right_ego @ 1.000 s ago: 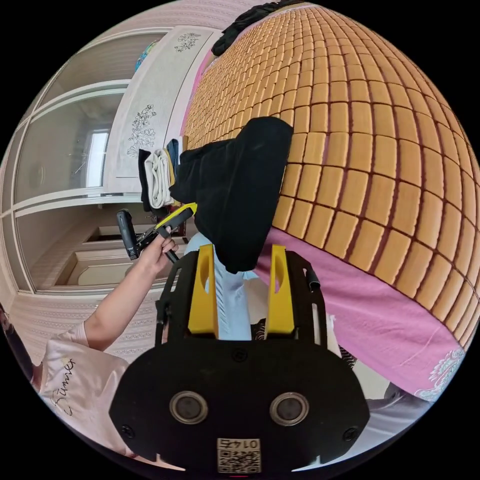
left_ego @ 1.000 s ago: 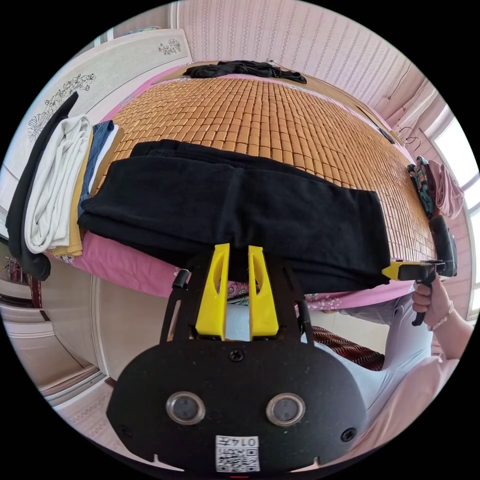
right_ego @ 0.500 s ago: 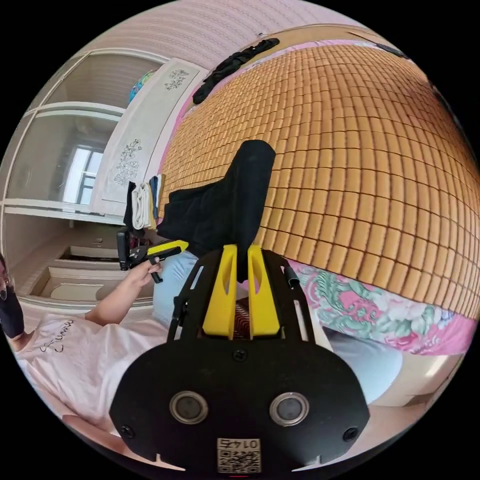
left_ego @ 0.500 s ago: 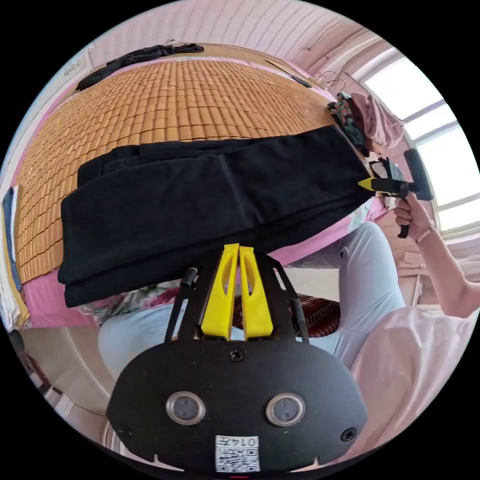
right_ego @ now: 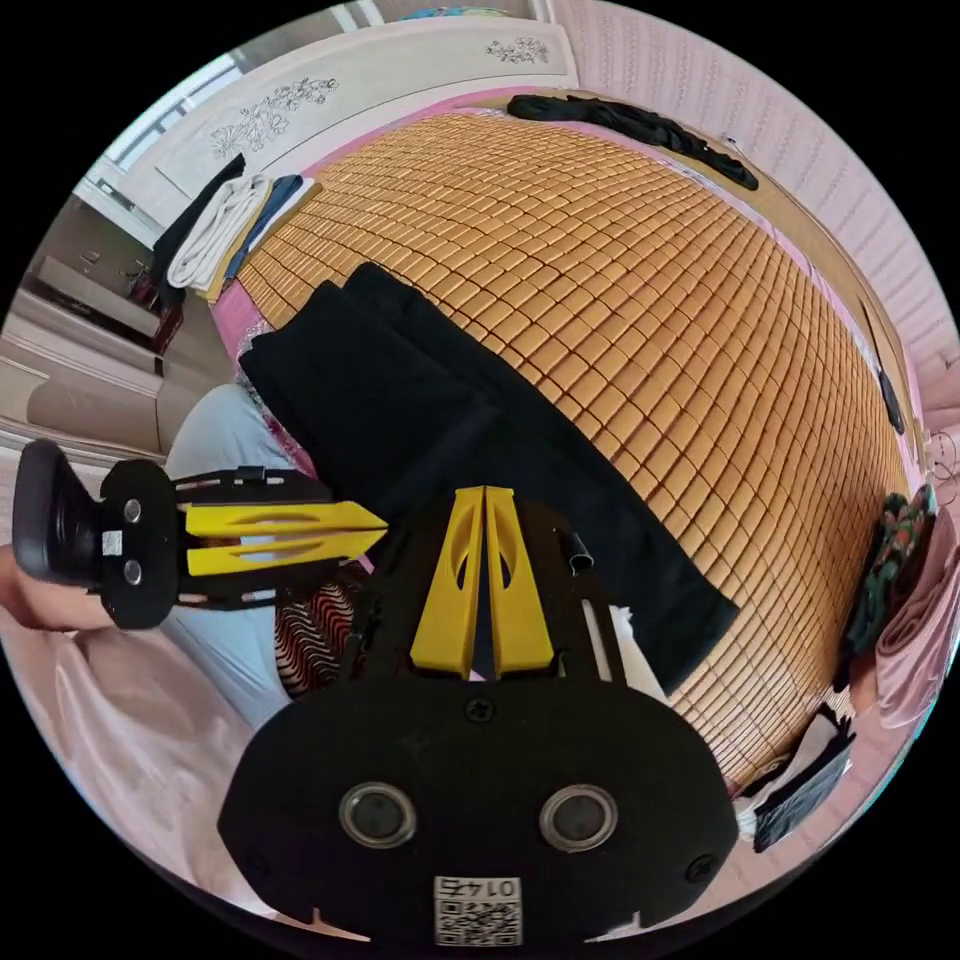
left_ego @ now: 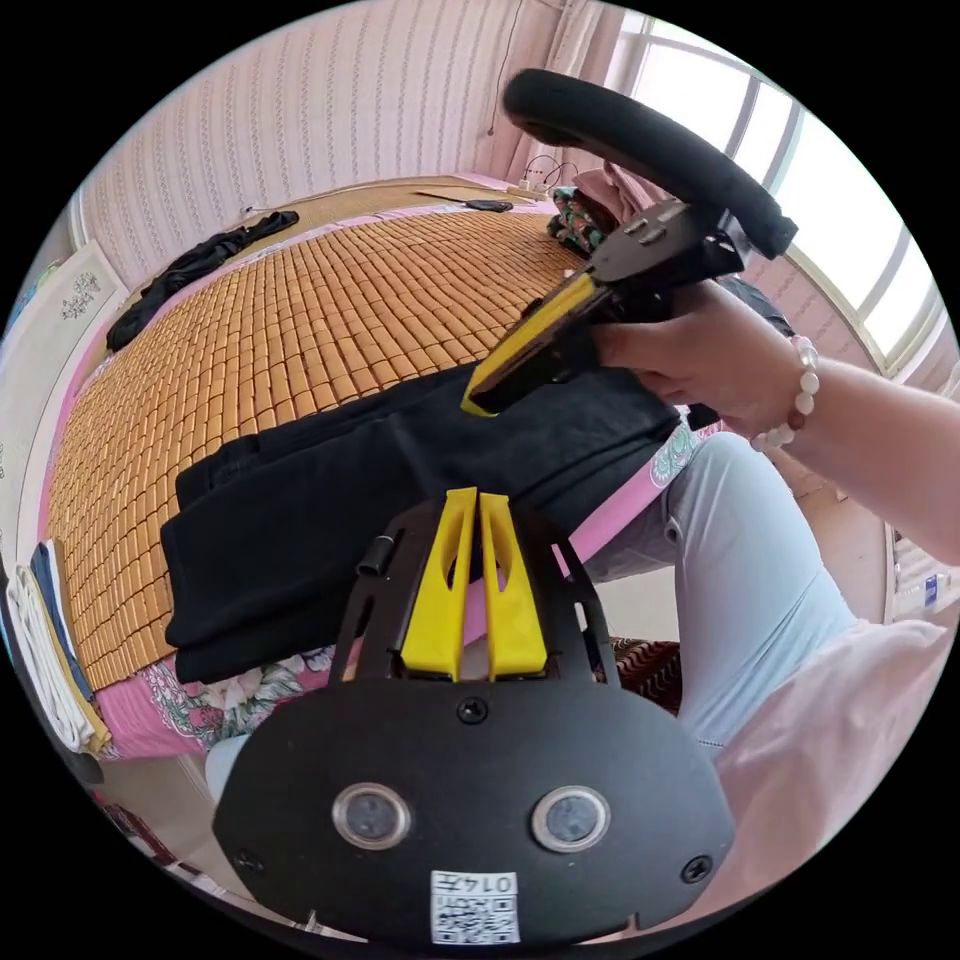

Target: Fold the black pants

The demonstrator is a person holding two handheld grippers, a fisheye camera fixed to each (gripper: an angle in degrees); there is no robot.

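Black pants [left_ego: 400, 490] lie folded along the bamboo mat's [right_ego: 640, 290] near edge; both tools, left [left_ego: 478, 498] and right [right_ego: 485, 492], hover just off them, jaws pressed together, empty.

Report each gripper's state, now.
Left gripper: shut, holding nothing.
Right gripper: shut, holding nothing; black pants lie free on the mat.

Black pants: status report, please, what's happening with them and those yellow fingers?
Left gripper shut, empty. Right gripper shut, empty. Black pants lie folded at the mat's edge. Nothing in the way.
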